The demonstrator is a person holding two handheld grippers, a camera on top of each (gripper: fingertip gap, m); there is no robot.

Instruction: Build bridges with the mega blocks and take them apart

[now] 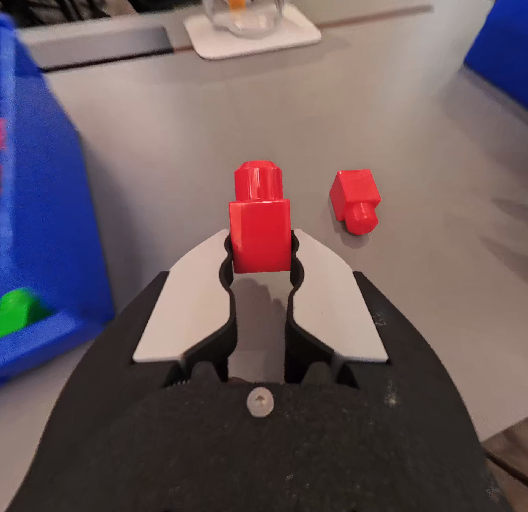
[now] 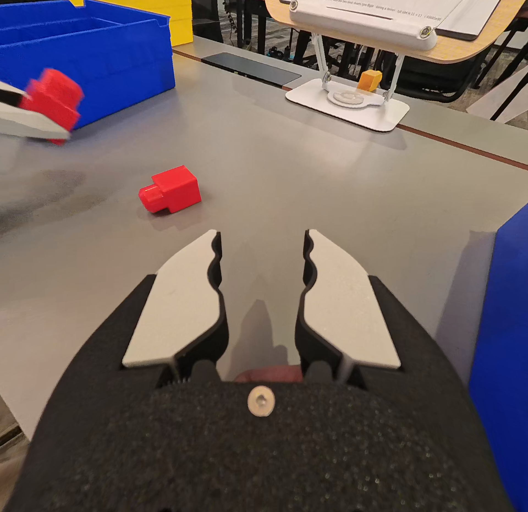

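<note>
**Mega blocks: one red block clamped, one lying loose**

Mega blocks show as two red pieces and a green one. At far left of the left wrist view, a green block (image 1: pixel 14 309) sits inside a blue bin (image 1: pixel 51 212) on the grey tabletop (image 1: pixel 200 127). Moving right, the left claw (image 1: pixel 260 241) is clamped on a red block (image 1: pixel 258 235), gripping its square body from both sides with the stud pointing away from the camera, held above the tabletop. Just right of it, a second red block (image 1: pixel 354 198) lies tipped over on the tabletop, apart from the claw, stud pointing toward the camera. A blue shape (image 1: pixel 503 41) fills the upper right corner.

In the right wrist view, the held block appears blurred at far left, in front of a blue bin (image 2: pixel 100 55) with a yellow bin (image 2: pixel 160 7) behind it. The loose block rests left of centre. The right claw (image 2: pixel 262 235) hangs over the bare tabletop with its fingers spread apart and nothing between them. Farther right, a white document stand (image 2: pixel 348 107) carries a printed sheet, and a small orange block (image 2: pixel 370 80) sits on its base.
</note>
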